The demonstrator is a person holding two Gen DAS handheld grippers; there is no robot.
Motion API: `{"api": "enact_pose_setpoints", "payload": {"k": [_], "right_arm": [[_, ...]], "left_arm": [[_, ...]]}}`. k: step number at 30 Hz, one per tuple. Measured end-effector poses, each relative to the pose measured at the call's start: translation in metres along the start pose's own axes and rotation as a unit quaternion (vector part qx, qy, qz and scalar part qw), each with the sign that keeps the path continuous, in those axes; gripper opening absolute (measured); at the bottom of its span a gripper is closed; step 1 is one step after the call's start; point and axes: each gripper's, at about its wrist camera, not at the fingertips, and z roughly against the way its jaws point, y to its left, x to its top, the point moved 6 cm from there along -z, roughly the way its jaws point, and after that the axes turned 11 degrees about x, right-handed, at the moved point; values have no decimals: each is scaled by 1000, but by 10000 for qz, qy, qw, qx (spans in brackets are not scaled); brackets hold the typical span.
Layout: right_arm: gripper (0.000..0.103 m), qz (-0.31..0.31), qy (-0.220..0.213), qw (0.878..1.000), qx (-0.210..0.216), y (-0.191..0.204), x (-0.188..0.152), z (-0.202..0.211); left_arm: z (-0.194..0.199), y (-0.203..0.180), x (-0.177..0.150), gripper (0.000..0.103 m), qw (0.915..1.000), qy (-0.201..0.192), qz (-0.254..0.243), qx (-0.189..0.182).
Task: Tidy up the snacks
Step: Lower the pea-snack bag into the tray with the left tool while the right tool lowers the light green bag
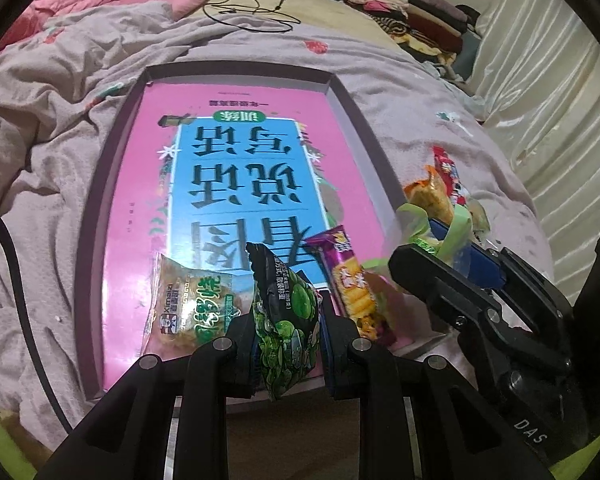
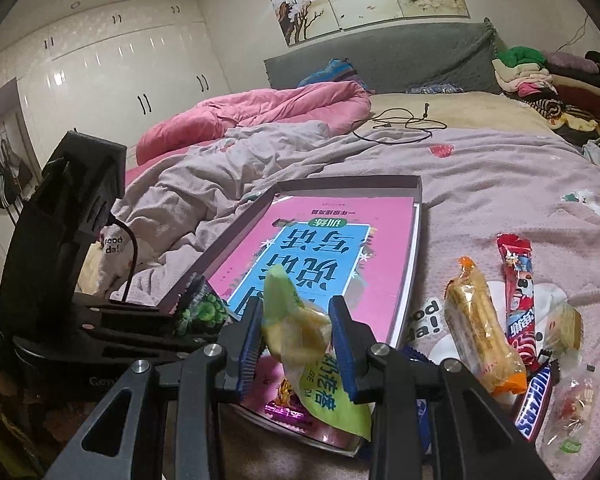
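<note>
A shallow box (image 1: 362, 128) lies on the bed with a pink and blue book (image 1: 228, 168) inside. My left gripper (image 1: 288, 340) is shut on a dark green snack packet (image 1: 288, 320), held over the box's near end. A pale green-labelled packet (image 1: 188, 308) and a purple cracker packet (image 1: 352, 284) lie on the book. My right gripper (image 2: 296, 344) is shut on a light green cake packet (image 2: 300, 328), above the box's near right corner; it also shows in the left wrist view (image 1: 448, 236). The left gripper with its packet shows in the right wrist view (image 2: 200, 312).
More snacks lie on the blanket right of the box (image 2: 418, 192): an orange-ended biscuit packet (image 2: 480, 332), a red bar (image 2: 518, 292), a Snickers bar (image 2: 534, 404), and small clear-wrapped sweets (image 2: 572, 408). A black cable (image 2: 404, 124), pink duvet (image 2: 252, 112) and clothes pile (image 2: 548, 80) lie farther back.
</note>
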Motion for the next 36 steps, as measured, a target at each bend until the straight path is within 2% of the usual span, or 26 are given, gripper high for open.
{"api": "enact_pose_setpoints", "payload": {"k": [11,15,20,27,34,36], "right_arm": [[34,-588,59,9982,54,-14,5,-17],[34,-464,85,9988,-135,-11,6,-24],[35,-319,185,9992,-151,-5,0,-31],[36,-501,371,9980,-72,-9,-12,-38],[37,-583,357,9977,7,-11,-15,-34],[42,-592,343,9976,51,-11,-16,-31]], "left_arm": [[-1,16,3,24,9998,-37,138,133],[-2,19,3,24,9997,-43,150,173],[-3,23,4,24,9997,-26,201,158],[-3,23,3,24,9996,-32,195,184],[-3,23,3,24,9996,-27,203,179],[-2,23,3,24,9996,-29,207,182]]}}
